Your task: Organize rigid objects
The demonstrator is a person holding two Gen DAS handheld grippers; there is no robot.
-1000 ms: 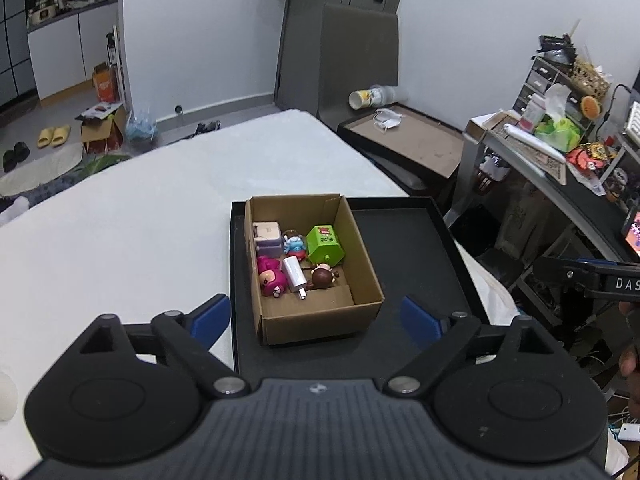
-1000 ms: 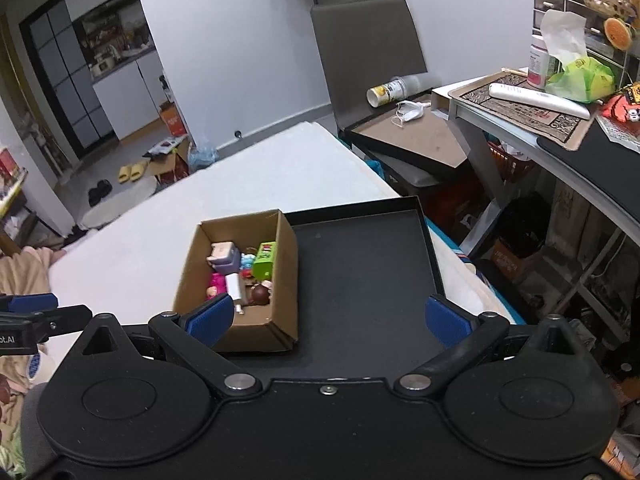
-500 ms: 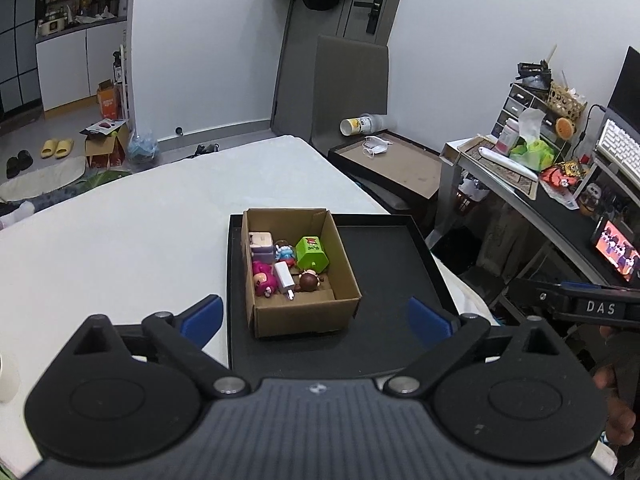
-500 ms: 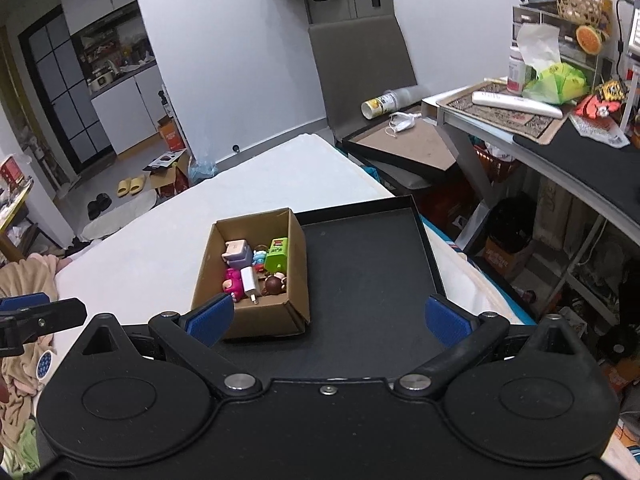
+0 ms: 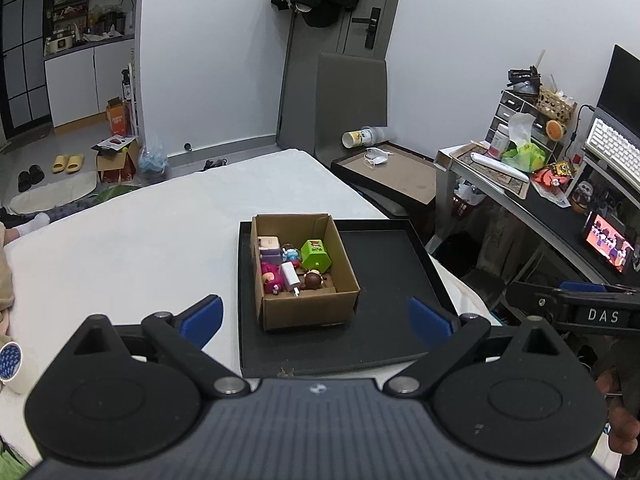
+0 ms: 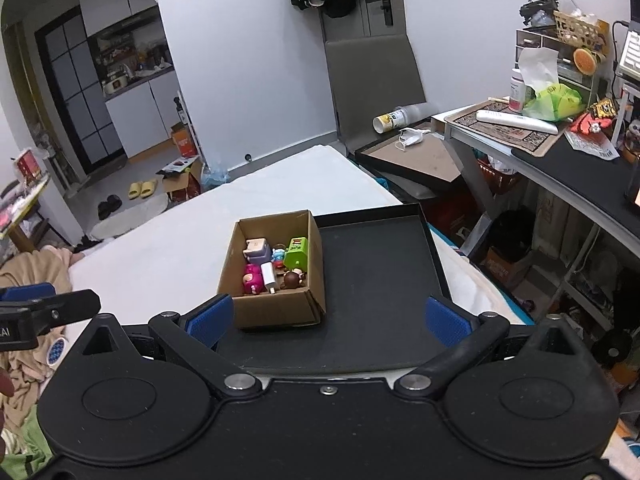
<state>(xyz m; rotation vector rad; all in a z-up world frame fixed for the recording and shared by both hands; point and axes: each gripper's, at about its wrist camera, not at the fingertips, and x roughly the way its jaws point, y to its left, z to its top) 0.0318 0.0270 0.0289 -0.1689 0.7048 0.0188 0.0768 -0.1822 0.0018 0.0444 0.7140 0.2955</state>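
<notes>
A brown cardboard box (image 5: pixel 310 312) (image 6: pixel 276 308) stands on the left part of a black tray (image 5: pixel 384 280) (image 6: pixel 380 280) on a white bed. Inside it lie small toys: a green block (image 5: pixel 316 254) (image 6: pixel 297 255), a lilac cube (image 5: pixel 269 249), a pink figure (image 5: pixel 270 278) (image 6: pixel 252 278), a white charger (image 5: pixel 290 278) (image 6: pixel 268 276), a brown figure (image 5: pixel 313 280) and a little blue figure (image 5: pixel 291 255). My left gripper (image 5: pixel 316 318) is open and hangs short of the box, nothing between its blue pads. My right gripper (image 6: pixel 328 318) is open too, equally back from the box.
The white bed (image 5: pixel 140 240) stretches left and far. A desk (image 5: pixel 520 196) crowded with clutter stands on the right. A second tray with a mask and a tipped cup (image 5: pixel 360 138) lies beyond. A tape roll (image 5: pixel 10 360) rests at the left edge. Beige cloth (image 6: pixel 28 276) lies left.
Both grippers have drawn back and up from the box, which looks smaller and farther now. The toys in the box have not moved. Both stay open.
</notes>
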